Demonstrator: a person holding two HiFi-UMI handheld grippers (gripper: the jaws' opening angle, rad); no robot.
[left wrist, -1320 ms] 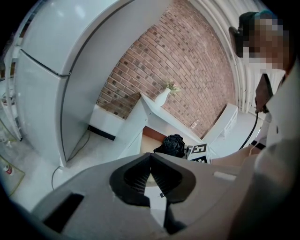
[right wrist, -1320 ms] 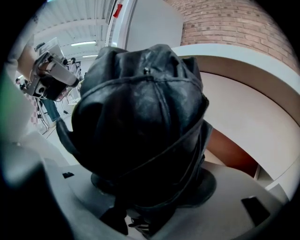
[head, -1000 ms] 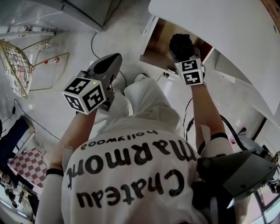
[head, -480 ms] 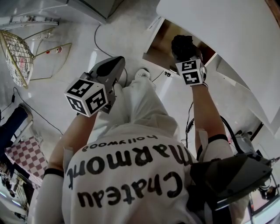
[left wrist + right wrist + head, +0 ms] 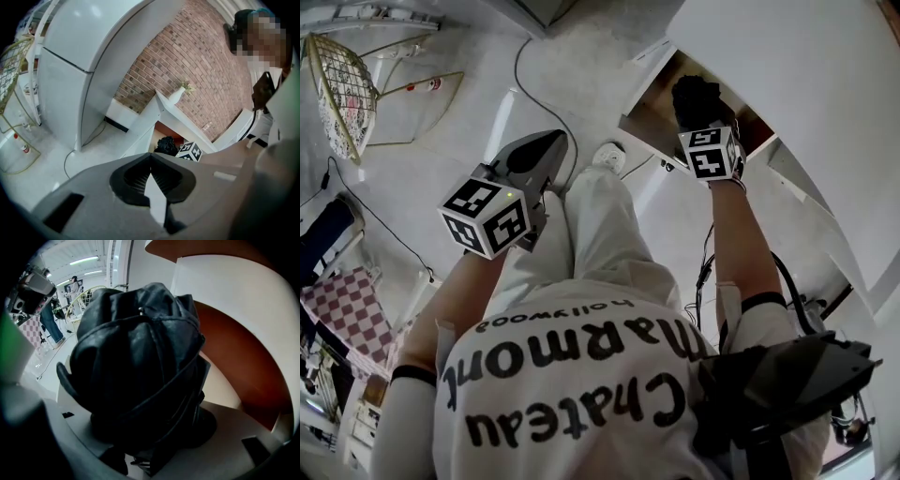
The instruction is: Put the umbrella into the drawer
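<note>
A black folded umbrella (image 5: 695, 97) hangs over the open drawer (image 5: 649, 114), whose inside is brown wood. My right gripper (image 5: 704, 129) is shut on the umbrella and points steeply down, its marker cube just behind. In the right gripper view the umbrella (image 5: 140, 357) fills the middle between the jaws, with the drawer's brown wall (image 5: 234, 348) behind it. My left gripper (image 5: 540, 155) is held over the floor, left of my leg, shut with nothing in it. The left gripper view also shows the umbrella (image 5: 166, 144) at the drawer's mouth, beyond the closed left gripper (image 5: 151, 158).
The drawer belongs to a white cabinet (image 5: 797, 75) with a small vase (image 5: 177, 95) on top, against a brick wall. A white fridge (image 5: 93, 61) stands to the left. A wire rack (image 5: 342, 89) and a cable (image 5: 534, 89) are on the floor. My shoe (image 5: 607, 156) is near the drawer front.
The right gripper has sunk a little with the umbrella toward the drawer. The left gripper has stayed about where it was.
</note>
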